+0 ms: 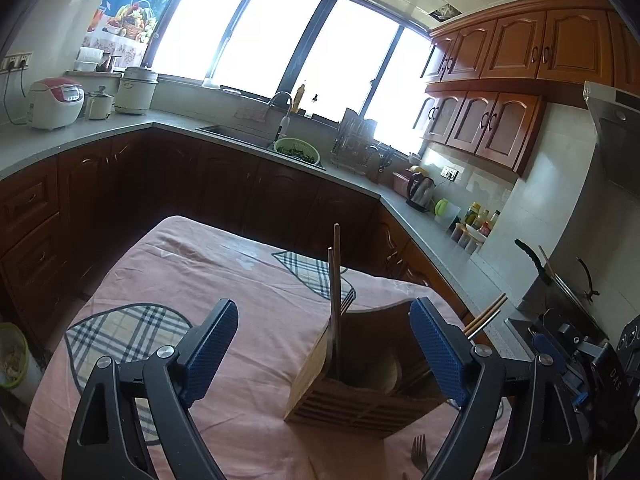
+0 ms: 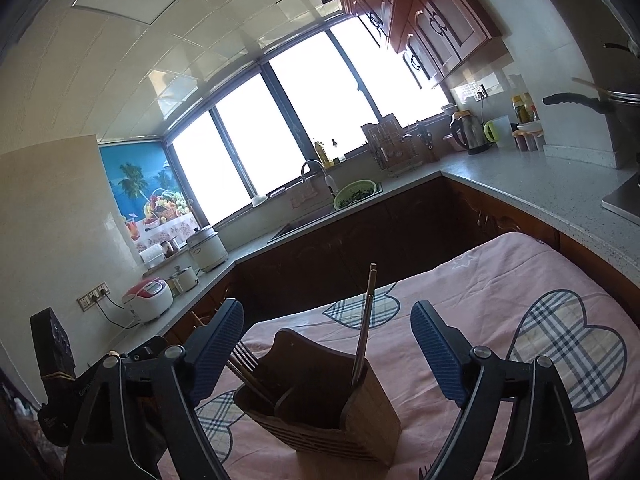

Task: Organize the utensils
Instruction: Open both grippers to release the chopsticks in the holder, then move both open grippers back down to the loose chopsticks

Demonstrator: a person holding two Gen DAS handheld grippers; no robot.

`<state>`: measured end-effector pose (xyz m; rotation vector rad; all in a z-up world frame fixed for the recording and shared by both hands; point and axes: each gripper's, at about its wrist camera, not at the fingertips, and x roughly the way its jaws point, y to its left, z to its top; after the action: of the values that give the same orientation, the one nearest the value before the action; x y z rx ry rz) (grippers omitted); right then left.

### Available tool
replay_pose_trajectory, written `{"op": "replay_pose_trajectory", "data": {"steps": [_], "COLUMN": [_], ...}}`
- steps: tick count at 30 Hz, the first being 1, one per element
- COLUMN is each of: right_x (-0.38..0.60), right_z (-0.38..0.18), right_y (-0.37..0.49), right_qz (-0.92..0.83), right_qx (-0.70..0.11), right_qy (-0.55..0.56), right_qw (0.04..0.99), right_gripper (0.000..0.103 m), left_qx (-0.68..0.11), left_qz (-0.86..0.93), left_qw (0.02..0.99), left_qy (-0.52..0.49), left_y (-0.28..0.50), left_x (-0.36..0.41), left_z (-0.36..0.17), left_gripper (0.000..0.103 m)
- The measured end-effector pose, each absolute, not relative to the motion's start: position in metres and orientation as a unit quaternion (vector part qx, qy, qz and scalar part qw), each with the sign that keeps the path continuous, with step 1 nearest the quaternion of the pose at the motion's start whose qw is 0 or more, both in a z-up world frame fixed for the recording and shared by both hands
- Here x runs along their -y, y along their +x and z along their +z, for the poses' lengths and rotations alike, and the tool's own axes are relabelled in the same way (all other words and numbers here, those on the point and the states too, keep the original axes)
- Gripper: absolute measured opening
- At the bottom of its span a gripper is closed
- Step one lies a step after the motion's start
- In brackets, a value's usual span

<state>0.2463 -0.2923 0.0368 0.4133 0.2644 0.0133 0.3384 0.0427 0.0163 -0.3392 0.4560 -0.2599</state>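
Blown-out window [image 1: 280,36] backlight, dim cabinets, fisheye-warped edges

One wooden holder [image 1: 360,376], two upright chopsticks [image 1: 335,280], two forks [image 1: 419,450].

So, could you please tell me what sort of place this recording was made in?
A home kitchen, almost certainly. An L-shaped countertop holds a sink under a wide window, a rice cooker and an electric kettle, with wooden wall cabinets above. The work surface is a table under a pink cloth.

The bottom edge of the left wrist view cuts off a fork [image 1: 418,453] on the worktop [image 1: 256,280]. The wooden holder [image 2: 320,404] hides the chopsticks' [image 2: 366,328] lower ends.
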Motion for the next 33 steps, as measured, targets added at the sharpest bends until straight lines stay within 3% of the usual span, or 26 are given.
{"op": "replay_pose_trajectory", "data": {"steps": [33], "right_x": [0.28], "right_z": [-0.02], "right_y": [0.123], "right_qz": [-0.013], "right_qx": [-0.23], "right_qy": [0.181], "right_qw": [0.956], "right_gripper": [0.088], "left_qx": [-0.336], "left_qz": [-0.103], "left_qw": [0.923], "left_qy": [-0.156], "left_y": [0.206], "left_x": [-0.068], "left_z": [-0.002], "left_gripper": [0.089]}}
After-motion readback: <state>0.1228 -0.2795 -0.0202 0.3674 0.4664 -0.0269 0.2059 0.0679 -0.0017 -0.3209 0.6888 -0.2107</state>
